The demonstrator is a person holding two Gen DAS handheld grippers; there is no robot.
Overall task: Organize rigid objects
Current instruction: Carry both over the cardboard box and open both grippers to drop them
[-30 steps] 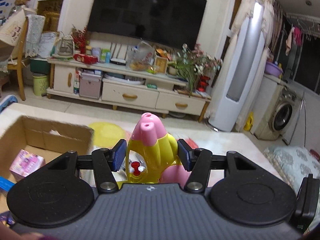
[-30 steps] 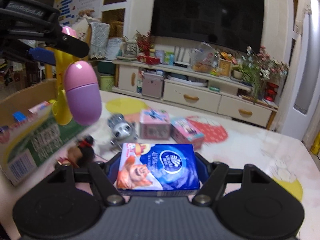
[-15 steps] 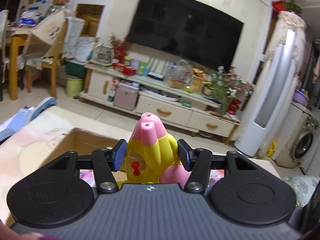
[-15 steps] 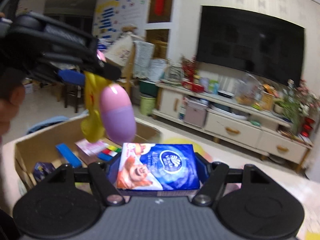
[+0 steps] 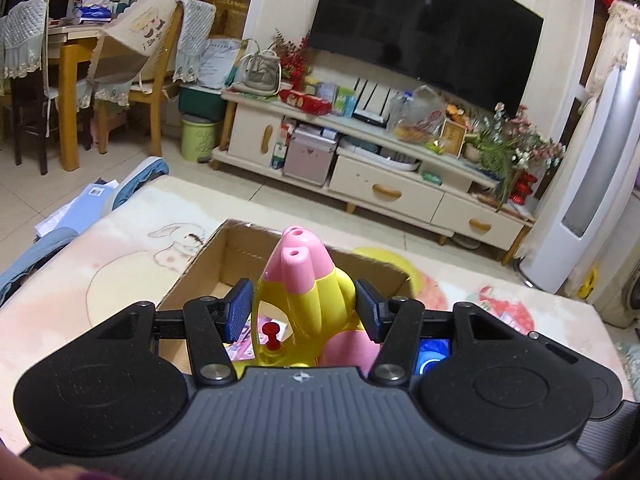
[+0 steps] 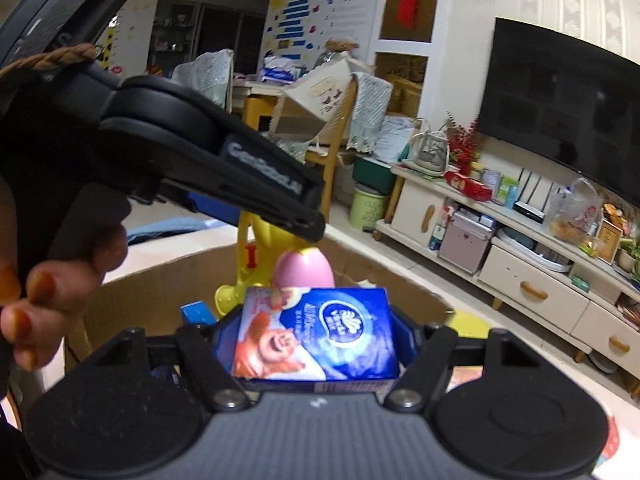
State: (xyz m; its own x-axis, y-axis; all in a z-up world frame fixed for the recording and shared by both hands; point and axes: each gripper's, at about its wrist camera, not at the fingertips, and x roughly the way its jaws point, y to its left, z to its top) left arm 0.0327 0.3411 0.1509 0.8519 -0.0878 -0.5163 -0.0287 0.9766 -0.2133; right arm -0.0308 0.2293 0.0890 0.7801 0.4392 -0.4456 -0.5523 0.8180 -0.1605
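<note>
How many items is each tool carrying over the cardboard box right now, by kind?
Toys: 1, yellow-and-pink toy in the left tool
Boxed goods: 1, blue box in the right tool
Total: 2, both above the cardboard box

Cardboard box (image 5: 304, 254) open at top; floor partly occupied by a pink packet (image 5: 240, 346) and blue block (image 6: 196, 312). Left gripper (image 6: 280, 216) with yellow-pink toy (image 5: 308, 300) blocks the near-left opening. Bench (image 5: 132, 240) left of the box bare.
</note>
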